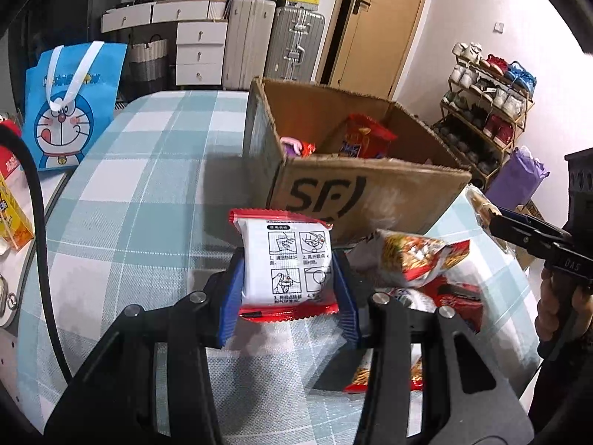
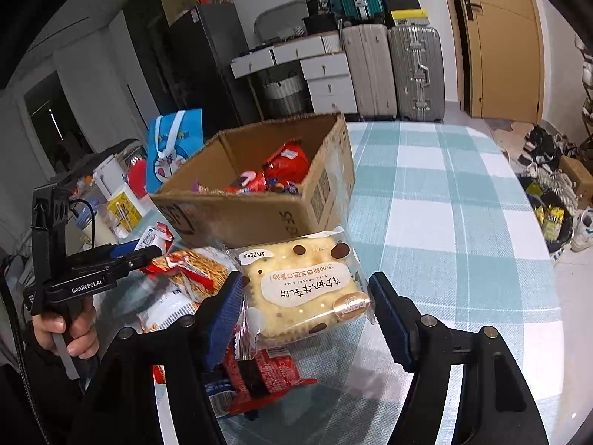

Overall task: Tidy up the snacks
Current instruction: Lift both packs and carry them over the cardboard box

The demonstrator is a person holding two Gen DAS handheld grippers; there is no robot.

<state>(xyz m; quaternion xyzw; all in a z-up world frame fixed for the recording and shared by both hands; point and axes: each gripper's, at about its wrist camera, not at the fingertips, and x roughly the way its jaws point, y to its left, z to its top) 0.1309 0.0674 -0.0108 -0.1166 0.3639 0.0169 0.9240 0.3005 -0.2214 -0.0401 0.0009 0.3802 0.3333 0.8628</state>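
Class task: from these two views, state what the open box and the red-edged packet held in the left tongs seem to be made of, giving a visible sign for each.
Box: corrugated cardboard, matte brown; its cut rim looks raw and fibrous, with a printed logo.
Packet: probably thin plastic film, glossy; its crimped red ends catch the light.

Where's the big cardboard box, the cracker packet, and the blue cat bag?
cardboard box (image 1: 370, 189): left wrist view, front wall by the printed letters.
cracker packet (image 2: 304, 293): right wrist view, middle of its label.
blue cat bag (image 1: 65, 126): left wrist view, the cartoon face.
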